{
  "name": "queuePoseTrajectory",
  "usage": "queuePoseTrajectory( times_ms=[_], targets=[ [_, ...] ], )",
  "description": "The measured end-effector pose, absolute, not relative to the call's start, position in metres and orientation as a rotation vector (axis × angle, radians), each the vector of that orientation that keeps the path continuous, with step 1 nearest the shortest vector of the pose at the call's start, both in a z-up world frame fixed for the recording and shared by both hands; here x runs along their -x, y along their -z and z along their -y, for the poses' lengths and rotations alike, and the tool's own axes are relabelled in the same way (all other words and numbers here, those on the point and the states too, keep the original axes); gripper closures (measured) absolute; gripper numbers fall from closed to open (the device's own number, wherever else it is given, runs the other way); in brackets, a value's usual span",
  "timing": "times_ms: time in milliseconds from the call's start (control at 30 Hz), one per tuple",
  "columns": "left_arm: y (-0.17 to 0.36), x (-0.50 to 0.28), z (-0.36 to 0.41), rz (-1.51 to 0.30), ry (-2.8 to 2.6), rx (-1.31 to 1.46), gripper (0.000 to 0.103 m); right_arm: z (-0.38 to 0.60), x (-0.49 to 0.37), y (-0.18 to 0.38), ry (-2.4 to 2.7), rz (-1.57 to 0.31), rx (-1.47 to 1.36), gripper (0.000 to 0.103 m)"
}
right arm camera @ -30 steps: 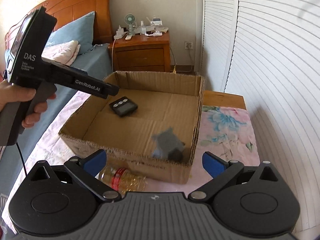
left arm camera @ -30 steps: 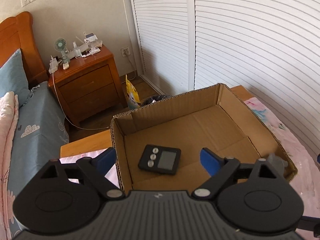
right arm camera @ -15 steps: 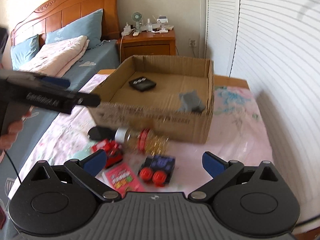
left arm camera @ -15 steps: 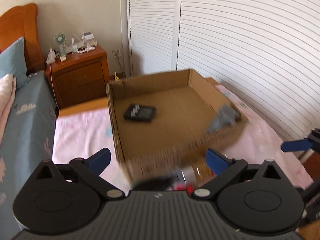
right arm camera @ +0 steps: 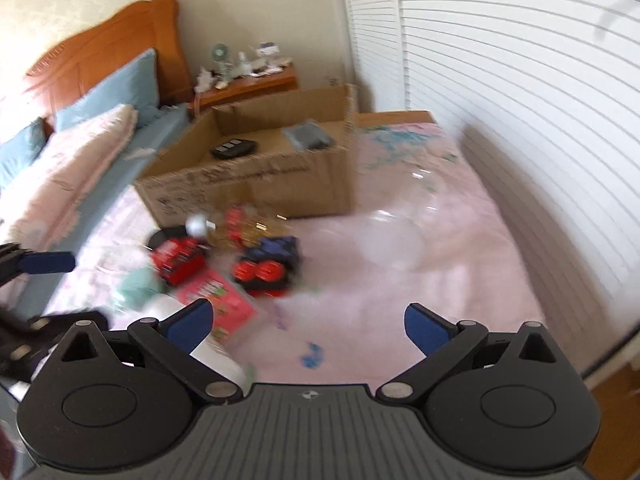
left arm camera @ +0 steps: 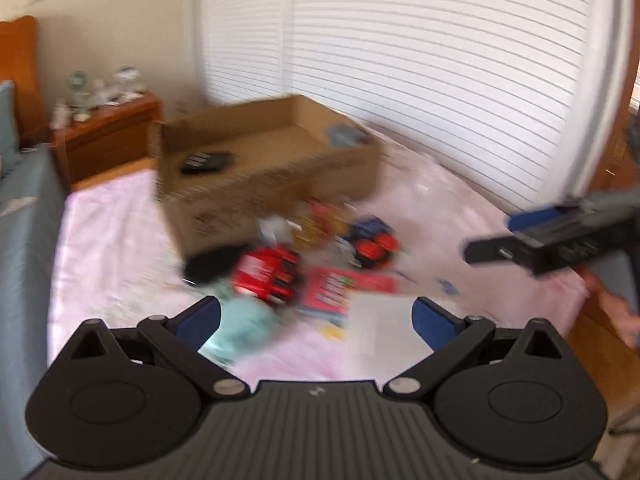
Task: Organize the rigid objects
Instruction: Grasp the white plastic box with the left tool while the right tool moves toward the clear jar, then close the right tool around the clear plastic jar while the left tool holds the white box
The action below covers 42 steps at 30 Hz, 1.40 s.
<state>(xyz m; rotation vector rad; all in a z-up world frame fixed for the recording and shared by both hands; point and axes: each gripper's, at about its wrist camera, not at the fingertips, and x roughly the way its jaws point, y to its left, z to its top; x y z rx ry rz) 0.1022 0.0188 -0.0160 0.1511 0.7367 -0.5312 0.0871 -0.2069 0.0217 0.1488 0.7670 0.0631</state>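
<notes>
An open cardboard box (left arm camera: pixel 272 184) (right arm camera: pixel 256 184) lies on the pink bedspread, holding a black timer (left arm camera: pixel 206 162) (right arm camera: pixel 234 148) and a grey object (left arm camera: pixel 346 134) (right arm camera: pixel 308 136). In front of it lies a blurred pile: a red toy car (left arm camera: pixel 268 272) (right arm camera: pixel 178 260), a blue toy with red wheels (left arm camera: pixel 372 240) (right arm camera: pixel 268 264), a bottle (left arm camera: pixel 316 220) (right arm camera: pixel 236 226) and a red packet (left arm camera: pixel 340 292) (right arm camera: pixel 216 292). My left gripper (left arm camera: pixel 316 316) hangs open above the pile's near side. My right gripper (right arm camera: pixel 308 322) is open over bare bedspread, right of the pile.
A teal item (left arm camera: pixel 240 328), a white sheet (left arm camera: pixel 380 328) and a black round thing (left arm camera: pixel 208 268) lie at the pile's near edge. A wooden nightstand (right arm camera: pixel 248 84) and headboard (right arm camera: pixel 108 52) stand behind. White louvred doors (right arm camera: pixel 500 80) run along the right.
Both grippers have drawn back from the box toward the near end of the bed, bringing the pile of toys into view. The left jaws stand wider than a second ago.
</notes>
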Motion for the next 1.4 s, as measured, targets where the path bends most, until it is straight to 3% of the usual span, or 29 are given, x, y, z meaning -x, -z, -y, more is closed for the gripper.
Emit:
queuePoseTrajectory(
  times_ms=[400,533,567,600,967,1400],
  targets=[
    [0.048,-0.099,0.025,-0.824,0.628,-0.203,0.002,0.236,-0.071,-0.001,-0.051,-0.779,-0.147,0.0],
    [0.054,-0.102,0.031,-0.821,0.599,-0.202,0.008,0.237,-0.073,0.005,-0.082,-0.79,-0.111,0.0],
    [0.055,-0.103,0.032,-0.824,0.592,-0.205,0.019,0.238,-0.073,0.006,-0.092,-0.794,-0.097,0.0],
    [0.057,-0.105,0.033,-0.829,0.581,-0.209,0.021,0.238,-0.075,0.007,-0.106,-0.799,-0.079,0.0],
    [0.055,-0.096,0.005,-0.885,0.426,-0.157,0.021,0.259,-0.106,-0.014,-0.268,-0.748,0.095,0.0],
    [0.055,-0.099,-0.006,-0.891,0.333,-0.096,0.021,0.281,-0.228,-0.023,-0.402,-0.754,0.174,0.0]
  ],
)
